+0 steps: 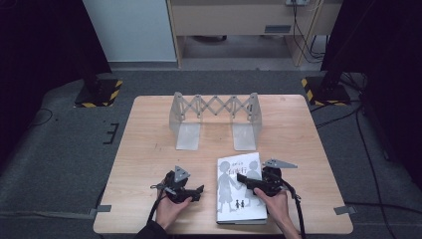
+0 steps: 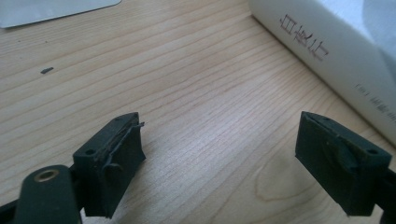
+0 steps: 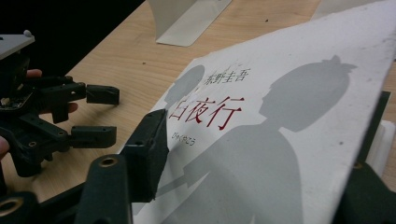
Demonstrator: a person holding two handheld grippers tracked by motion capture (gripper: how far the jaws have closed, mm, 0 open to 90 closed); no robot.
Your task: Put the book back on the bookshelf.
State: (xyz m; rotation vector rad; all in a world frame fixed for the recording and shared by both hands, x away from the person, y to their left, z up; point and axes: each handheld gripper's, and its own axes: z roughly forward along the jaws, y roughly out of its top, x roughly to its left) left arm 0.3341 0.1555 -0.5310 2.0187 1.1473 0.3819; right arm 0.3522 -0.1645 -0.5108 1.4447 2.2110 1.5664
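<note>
Book: white paperback book with grey silhouettes, lower centre, long axis running away from the person.
Right hand-held gripper: jaws apart, straddling cover.
Left hand-held gripper: jaws apart, just left on the wooden counter.

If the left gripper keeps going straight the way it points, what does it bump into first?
Probably the thick white book. The open left gripper points across bare wooden table toward the book's spine side, though depth is hard to judge.

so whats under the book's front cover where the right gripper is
The right gripper has the book cover tilted up at its right edge. White page edges show beneath. One jaw lies over the cover, one under it; the pages' faces are hidden.
</note>
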